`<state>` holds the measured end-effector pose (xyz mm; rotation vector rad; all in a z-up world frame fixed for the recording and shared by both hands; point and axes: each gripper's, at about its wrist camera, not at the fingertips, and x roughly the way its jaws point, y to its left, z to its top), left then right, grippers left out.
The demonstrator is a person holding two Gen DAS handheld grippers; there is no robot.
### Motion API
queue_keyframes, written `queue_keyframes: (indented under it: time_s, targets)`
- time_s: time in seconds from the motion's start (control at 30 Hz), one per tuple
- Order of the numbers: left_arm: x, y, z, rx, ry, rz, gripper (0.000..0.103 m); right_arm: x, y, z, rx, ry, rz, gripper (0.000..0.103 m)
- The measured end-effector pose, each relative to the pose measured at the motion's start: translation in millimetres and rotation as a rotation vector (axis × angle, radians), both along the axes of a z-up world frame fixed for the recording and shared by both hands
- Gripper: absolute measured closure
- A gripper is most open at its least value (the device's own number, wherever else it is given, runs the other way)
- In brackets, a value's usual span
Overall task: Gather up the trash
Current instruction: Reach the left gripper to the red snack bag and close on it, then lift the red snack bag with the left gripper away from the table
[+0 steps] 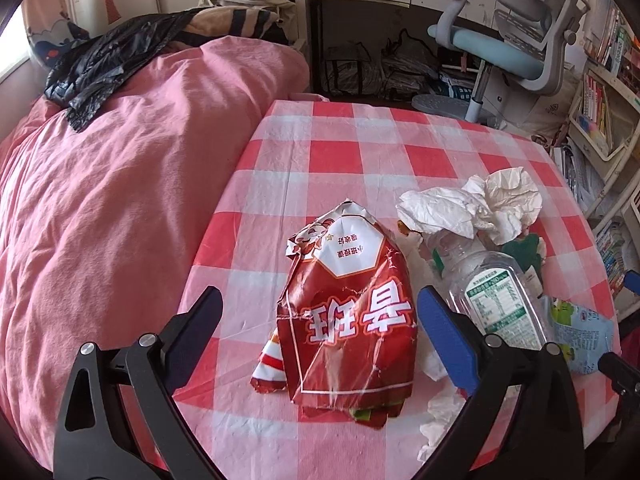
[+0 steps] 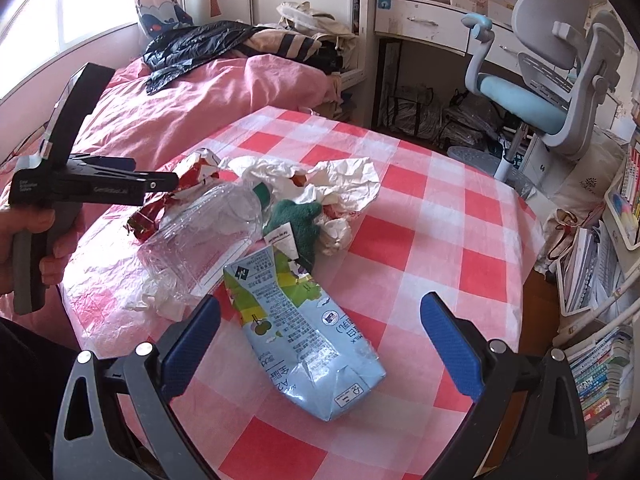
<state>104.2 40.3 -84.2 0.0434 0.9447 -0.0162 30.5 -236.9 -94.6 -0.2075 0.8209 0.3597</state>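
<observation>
Left tool (image 1: 320,312): jaws spread wide, straddling the crumpled red snack bag (image 1: 348,320) without contact. Right tool (image 2: 320,320): jaws spread wide on either side of the flattened light-blue milk carton (image 2: 308,328), gripping nothing. All trash lies on the checkered table (image 2: 440,216). In the right wrist view, the clear plastic bottle (image 2: 204,232) lies at 10 o'clock from the carton; crumpled white paper (image 2: 320,184) lies at 12 o'clock. A black bag (image 1: 108,64) rests on the pink bed (image 1: 120,200).

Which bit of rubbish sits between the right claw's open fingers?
The pale blue milk carton, crushed and lying flat; the clear bottle and red wrapper lie farther left.
</observation>
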Motion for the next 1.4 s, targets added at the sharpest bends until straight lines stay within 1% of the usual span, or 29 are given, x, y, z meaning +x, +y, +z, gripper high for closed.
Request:
queue_keyframes:
  time_s: [0.13, 0.2, 0.23, 0.27, 0.3, 0.37, 0.4, 0.43, 0.5, 0.53, 0.6, 0.67, 0.7, 0.77, 0.8, 0.83, 0.87, 0.9, 0.93, 1.0, 1.03, 1.1, 1.13, 1.2, 1.27, 1.33, 1.4]
  targets:
    - [15.0, -12.1, -7.8, 0.059, 0.007, -0.045, 0.009, 8.6, 3.6, -7.8, -0.032, 0.059, 0.018, 0.007]
    - [21.7, -6.7, -11.9, 0.045, 0.028, -0.043, 0.016, 11.7, 5.3, -12.0, -0.041, 0.075, 0.023, 0.007]
    - [25.2, -0.8, -14.2, 0.019, 0.046, -0.038, 0.028, 13.0, 5.9, -14.7, -0.048, 0.085, 0.026, 0.007]
    - [28.0, 6.4, -16.7, -0.017, 0.064, -0.031, 0.042, 13.5, 6.3, -17.0, -0.052, 0.093, 0.027, 0.007]
    - [30.8, 14.3, -18.6, -0.054, 0.081, -0.023, 0.047, 15.4, 6.6, -18.9, -0.056, 0.099, 0.027, 0.007]
    - [31.9, 27.1, -20.4, -0.106, 0.090, -0.014, 0.059, 17.8, 5.4, -21.7, -0.056, 0.111, 0.025, 0.007]
    - [32.3, 33.2, -19.5, -0.131, 0.095, -0.011, 0.063, 18.7, 4.8, -22.4, -0.056, 0.113, 0.023, 0.007]
    - [33.0, 40.5, -17.7, -0.168, 0.100, -0.002, 0.069, 19.4, 4.4, -22.7, -0.055, 0.114, 0.021, 0.007]
    - [32.5, 53.6, -13.3, -0.245, 0.101, 0.021, 0.070, 19.1, 3.3, -22.5, -0.052, 0.116, 0.017, 0.007]
    - [32.4, 58.5, -11.3, -0.269, 0.097, 0.026, 0.070, 19.2, 3.2, -22.6, -0.050, 0.116, 0.016, 0.007]
    - [32.4, 65.0, -9.5, -0.288, 0.091, 0.037, 0.071, 19.0, 3.0, -23.7, -0.046, 0.119, 0.016, 0.007]
    - [31.9, 70.1, -7.4, -0.324, 0.091, 0.041, 0.073, 19.6, 3.9, -25.6, -0.050, 0.124, 0.016, 0.007]
    - [30.8, 72.0, -4.2, -0.337, 0.083, 0.044, 0.073, 19.7, 5.2, -25.5, -0.062, 0.117, 0.014, 0.007]
    - [25.9, 75.0, 7.6, -0.346, 0.051, 0.051, 0.074, 16.0, 6.7, -18.6, -0.066, 0.072, 0.015, 0.007]
    - [23.4, 76.2, 14.5, -0.348, 0.031, 0.055, 0.074, 12.4, 7.4, -11.4, -0.048, 0.037, 0.025, 0.007]
    - [20.3, 77.1, 22.2, -0.353, 0.008, 0.059, 0.074, 6.1, 8.8, 1.2, -0.006, -0.019, 0.051, 0.007]
    - [17.6, 77.9, 29.6, -0.360, -0.014, 0.062, 0.074, -1.8, 10.9, 14.7, 0.059, -0.067, 0.094, 0.007]
    - [14.7, 79.0, 36.9, -0.370, -0.035, 0.063, 0.074, -7.9, 13.1, 23.0, 0.124, -0.084, 0.142, 0.007]
    - [12.0, 80.1, 43.9, -0.381, -0.056, 0.064, 0.074, -15.0, 19.2, 31.3, 0.237, -0.069, 0.237, 0.007]
    - [6.8, 83.2, 55.9, -0.409, -0.091, 0.070, 0.073, -21.9, 36.2, 30.6, 0.352, 0.006, 0.379, 0.007]
    - [4.5, 85.1, 59.9, -0.425, -0.102, 0.070, 0.073, -24.4, 52.4, 24.1, 0.368, 0.057, 0.445, 0.007]
    - [0.8, 87.3, 65.7, -0.450, -0.112, 0.065, 0.073, -22.2, 82.7, 2.8, 0.350, 0.171, 0.524, 0.007]
    - [-0.5, 87.8, 66.9, -0.450, -0.114, 0.063, 0.073, -17.9, 96.7, -10.7, 0.315, 0.214, 0.526, 0.007]
    - [-2.7, 89.2, 67.3, -0.445, -0.111, 0.061, 0.073, -4.9, 111.4, -30.2, 0.261, 0.251, 0.490, 0.007]
    - [-4.1, 91.8, 65.5, -0.451, -0.108, 0.062, 0.073, 12.0, 111.1, -38.7, 0.232, 0.240, 0.397, 0.008]
    - [-3.6, 93.6, 65.4, -0.458, -0.107, 0.064, 0.073, 29.0, 103.4, -43.5, 0.210, 0.210, 0.286, 0.008]
    - [-3.7, 93.6, 66.1, -0.464, -0.108, 0.059, 0.073, 32.9, 97.1, -43.2, 0.195, 0.193, 0.249, 0.008]
